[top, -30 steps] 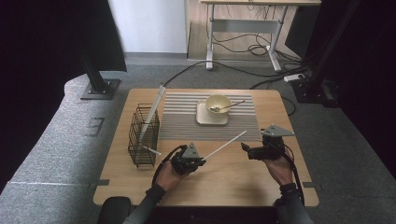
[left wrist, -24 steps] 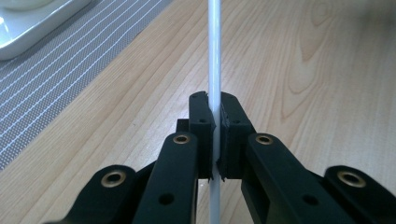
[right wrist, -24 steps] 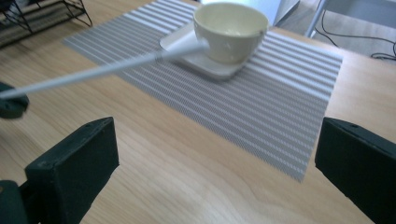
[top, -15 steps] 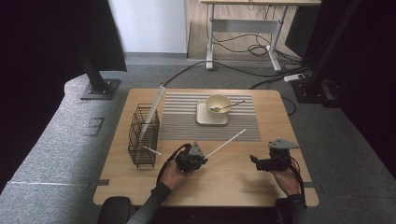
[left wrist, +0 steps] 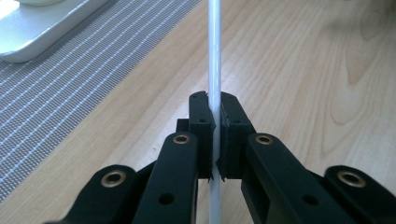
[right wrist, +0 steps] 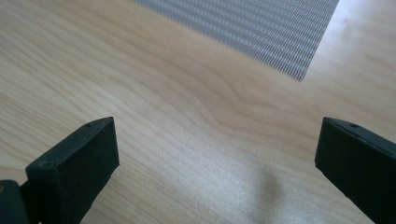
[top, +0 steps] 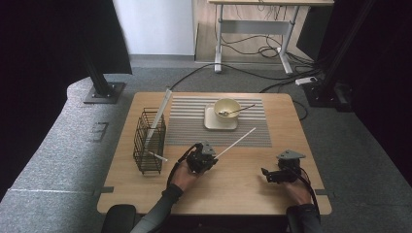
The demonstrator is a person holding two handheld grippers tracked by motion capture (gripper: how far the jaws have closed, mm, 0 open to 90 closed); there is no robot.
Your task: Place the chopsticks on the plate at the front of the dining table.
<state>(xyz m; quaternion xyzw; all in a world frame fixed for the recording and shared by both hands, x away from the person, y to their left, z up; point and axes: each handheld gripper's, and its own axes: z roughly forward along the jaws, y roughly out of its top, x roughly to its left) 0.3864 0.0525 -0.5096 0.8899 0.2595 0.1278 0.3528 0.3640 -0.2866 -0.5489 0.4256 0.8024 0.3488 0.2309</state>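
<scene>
Left hand-held gripper (left wrist: 215, 140) clamped tight on a thin white stick (left wrist: 214, 56), which runs up and right from the jaws, its far tip over the striped placemat (top: 189, 121). Beyond that tip, a cream bowl (top: 227, 108) with a spoon (top: 240, 110) on a square plate (top: 214, 124). Left of the gripper, a wire basket (top: 149, 141). Right hand-held gripper (right wrist: 217, 154) spread wide and empty, low over bare desk (right wrist: 187, 93), well apart from the stick.

Two grippers — left gripper (top: 212, 156), right gripper (top: 265, 174). Seemingly three white sticks (top: 235, 142) — one wire basket (top: 149, 141), one striped mat (top: 187, 121), one plate (top: 213, 123), one bowl (top: 227, 108), one spoon (top: 238, 111).
</scene>
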